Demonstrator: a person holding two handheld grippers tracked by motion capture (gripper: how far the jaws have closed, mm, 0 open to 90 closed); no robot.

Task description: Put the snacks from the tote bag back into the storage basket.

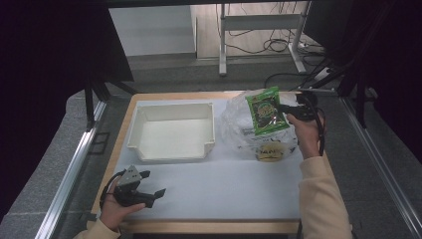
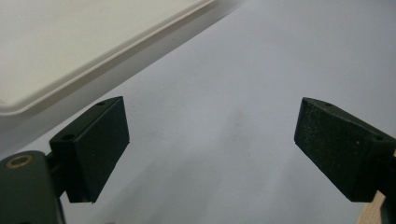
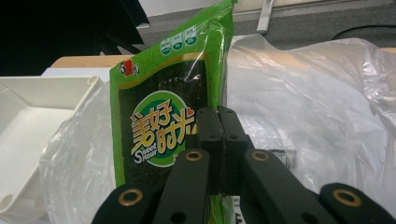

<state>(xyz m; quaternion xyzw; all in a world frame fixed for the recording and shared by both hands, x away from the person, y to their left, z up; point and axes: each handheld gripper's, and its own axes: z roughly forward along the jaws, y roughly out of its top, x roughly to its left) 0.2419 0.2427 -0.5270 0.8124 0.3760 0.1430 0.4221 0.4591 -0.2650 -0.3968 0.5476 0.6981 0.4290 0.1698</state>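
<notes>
R gripper (image 3: 219, 135) has its jaws clamped on the edge of a green snack pack (image 1: 266, 110), held up over a clear plastic bag (image 1: 239, 124) just right of the white tray (image 1: 171, 130); L gripper (image 1: 149, 191) rests w/ jaws wide apart on the worktop (image 1: 224, 189).

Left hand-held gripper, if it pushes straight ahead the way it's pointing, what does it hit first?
Probably nothing soon: the left hand-held gripper, jaws open, points across the bare white tabletop. The shallow white plastic tray lies off to one side.
</notes>
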